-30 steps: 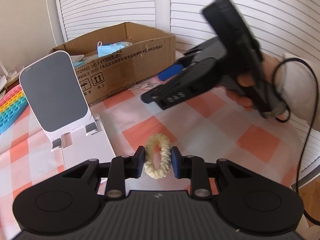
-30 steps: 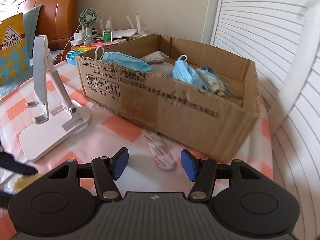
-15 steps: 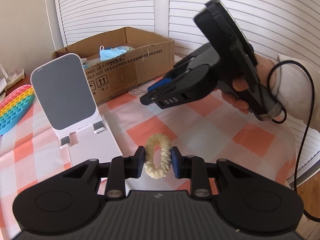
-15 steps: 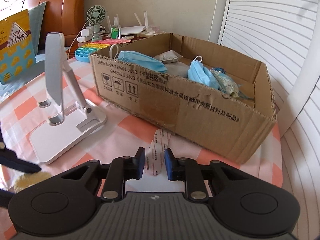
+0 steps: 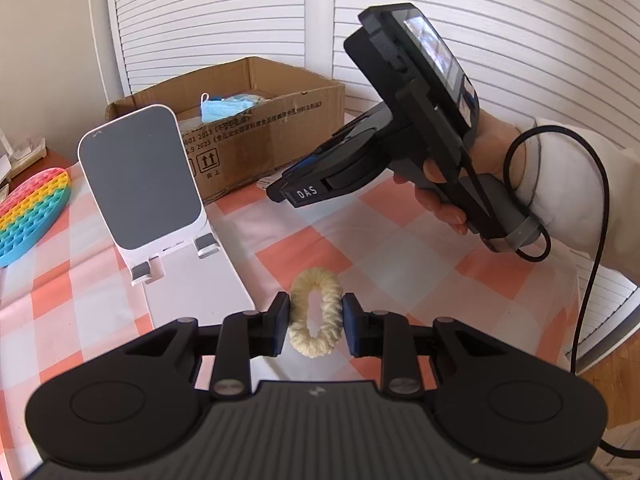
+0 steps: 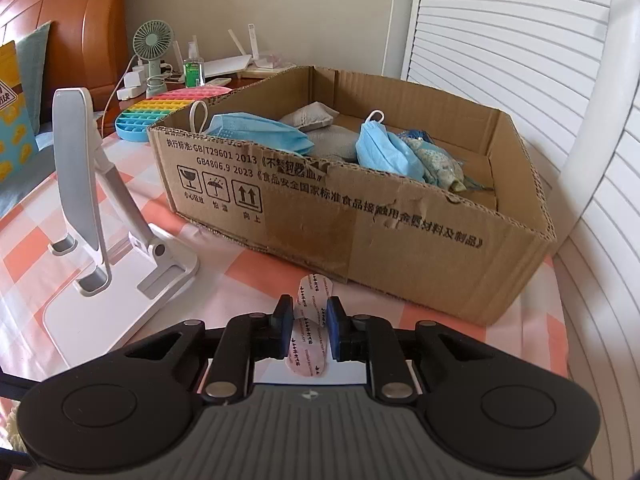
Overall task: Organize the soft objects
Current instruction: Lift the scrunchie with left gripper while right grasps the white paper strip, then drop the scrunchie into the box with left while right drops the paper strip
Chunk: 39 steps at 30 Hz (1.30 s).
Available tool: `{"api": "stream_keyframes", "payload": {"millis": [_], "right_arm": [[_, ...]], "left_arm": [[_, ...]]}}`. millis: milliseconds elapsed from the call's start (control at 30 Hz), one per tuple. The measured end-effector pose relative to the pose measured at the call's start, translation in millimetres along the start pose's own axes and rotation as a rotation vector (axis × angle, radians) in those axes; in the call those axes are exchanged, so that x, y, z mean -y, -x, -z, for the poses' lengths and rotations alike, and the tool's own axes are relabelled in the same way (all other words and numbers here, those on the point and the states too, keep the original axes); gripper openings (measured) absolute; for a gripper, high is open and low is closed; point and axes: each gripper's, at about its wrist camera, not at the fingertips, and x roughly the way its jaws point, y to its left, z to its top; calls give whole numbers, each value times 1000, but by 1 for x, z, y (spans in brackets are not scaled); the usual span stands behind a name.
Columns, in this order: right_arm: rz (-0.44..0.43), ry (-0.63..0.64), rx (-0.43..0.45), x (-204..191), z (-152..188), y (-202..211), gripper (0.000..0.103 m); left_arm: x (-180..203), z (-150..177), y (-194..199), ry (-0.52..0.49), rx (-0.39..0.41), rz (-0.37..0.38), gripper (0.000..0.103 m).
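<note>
My left gripper (image 5: 316,316) is shut on a cream fuzzy hair tie (image 5: 315,312), held upright above the checked tablecloth. In the right wrist view my right gripper (image 6: 308,320) is shut on a pink adhesive bandage strip (image 6: 310,320), raised a little off the cloth just in front of the cardboard box (image 6: 360,216). The box holds blue face masks (image 6: 260,134), a grey pouch and a patterned cloth. From the left wrist view the right gripper (image 5: 280,192) shows at the upper right, held by a hand, pointing towards the box (image 5: 260,128).
A white phone stand (image 5: 144,184) rises left of the hair tie and beside the box (image 6: 80,184). A rainbow pop mat (image 5: 28,216) lies at the far left. Behind the box are a small fan (image 6: 152,56) and a sanitiser bottle. White louvred doors back the table.
The right gripper has closed from open onto the bandage strip and lifted it off the cloth. The left gripper keeps its hold on the hair tie.
</note>
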Motion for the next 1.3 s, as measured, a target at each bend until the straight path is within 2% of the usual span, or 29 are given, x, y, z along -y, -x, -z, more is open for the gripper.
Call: {"api": "stream_keyframes", "payload": {"millis": [400,600,767,900,1067,1200,1300], "right_arm": [[4,27,13,-12,17,53,20],[6,32,44,-15,18,83,20],[9,32,79,-15,8,97,20],[15,28,103,-14,-1,102,20],[-2,-1,136,-8,-18,103,20],[-3,-3,157,-5,-37,97,20],[-7,-10,168,-2,-53,90,20]], "left_arm": [[-1,1,23,-10,20,13,27],[-14,3,40,8,26,-23,27],[-36,-7,60,26,40,-67,27],[-62,-12,66,25,35,-157,27],[-107,-26,61,72,25,-231,27],[-137,-53,53,93,55,-236,27],[-148,-79,40,88,71,-198,27]]}}
